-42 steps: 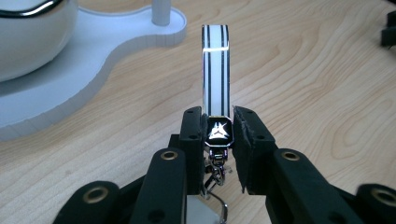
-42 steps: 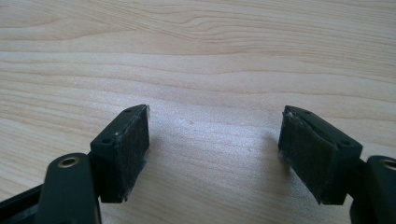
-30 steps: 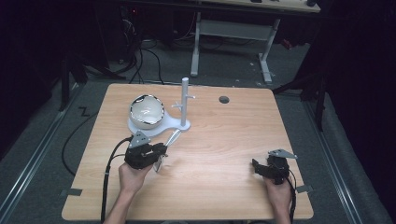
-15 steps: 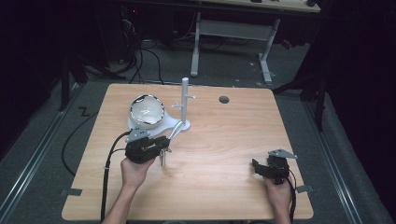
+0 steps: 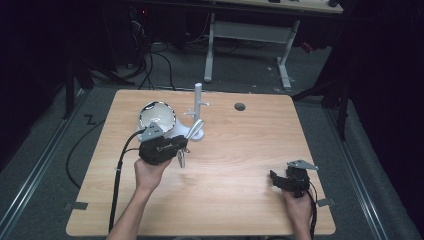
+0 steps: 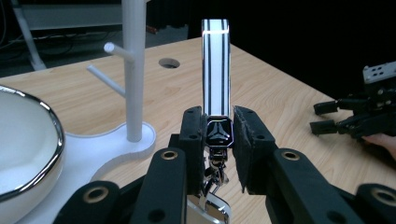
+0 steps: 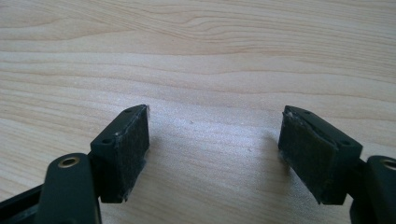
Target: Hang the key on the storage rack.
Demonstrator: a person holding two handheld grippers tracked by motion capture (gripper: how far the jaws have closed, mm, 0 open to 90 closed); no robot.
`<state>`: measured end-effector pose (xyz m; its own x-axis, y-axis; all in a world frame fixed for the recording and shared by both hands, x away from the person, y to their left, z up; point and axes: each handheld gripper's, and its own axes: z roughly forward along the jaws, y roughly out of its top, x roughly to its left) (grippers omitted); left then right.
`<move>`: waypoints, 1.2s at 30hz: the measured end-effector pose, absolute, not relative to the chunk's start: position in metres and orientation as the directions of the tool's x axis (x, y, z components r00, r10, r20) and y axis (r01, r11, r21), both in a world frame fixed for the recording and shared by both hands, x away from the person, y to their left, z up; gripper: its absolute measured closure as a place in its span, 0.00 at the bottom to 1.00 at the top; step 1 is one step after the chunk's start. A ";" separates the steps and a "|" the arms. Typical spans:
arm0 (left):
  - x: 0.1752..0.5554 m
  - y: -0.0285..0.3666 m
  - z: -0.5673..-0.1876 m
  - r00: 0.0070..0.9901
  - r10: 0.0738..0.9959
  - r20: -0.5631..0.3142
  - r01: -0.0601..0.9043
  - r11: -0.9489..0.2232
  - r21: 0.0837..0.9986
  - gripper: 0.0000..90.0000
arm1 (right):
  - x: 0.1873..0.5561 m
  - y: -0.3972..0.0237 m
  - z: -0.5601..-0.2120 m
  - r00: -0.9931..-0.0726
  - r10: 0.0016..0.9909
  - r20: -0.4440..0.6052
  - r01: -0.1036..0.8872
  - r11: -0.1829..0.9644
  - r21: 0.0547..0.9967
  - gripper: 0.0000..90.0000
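Your left gripper (image 5: 176, 150) pinches a striped strap (image 6: 215, 70) just below its lower end, at the dark clasp, and the strap stands upright between the jaws (metal links dangle beneath). It sits left of the table's (image 5: 240, 200) middle, just in front of the white stand (image 5: 197, 112) and the bowl (image 5: 157, 116) on its base, toward the far edge. Your right gripper (image 5: 278, 180) rests near the near right corner, jaws spread wide over bare wood, holding nothing.
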<state>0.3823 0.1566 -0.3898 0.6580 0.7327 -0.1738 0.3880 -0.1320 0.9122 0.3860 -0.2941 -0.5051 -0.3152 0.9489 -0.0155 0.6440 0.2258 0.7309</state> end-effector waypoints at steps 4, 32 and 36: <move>0.388 0.154 -0.385 0.663 0.727 -0.179 0.382 -0.123 0.916 0.83 | 0.386 -0.294 -0.505 -0.316 0.949 -0.015 0.643 0.225 0.732 0.27; 0.421 0.137 -0.361 0.687 0.690 -0.228 0.382 -0.076 0.921 0.83 | 0.386 -0.294 -0.505 -0.316 0.949 -0.012 0.644 0.224 0.731 0.27; 0.426 0.137 -0.363 0.680 0.694 -0.236 0.392 -0.072 0.917 0.83 | 0.386 -0.294 -0.505 -0.317 0.948 -0.014 0.644 0.226 0.731 0.27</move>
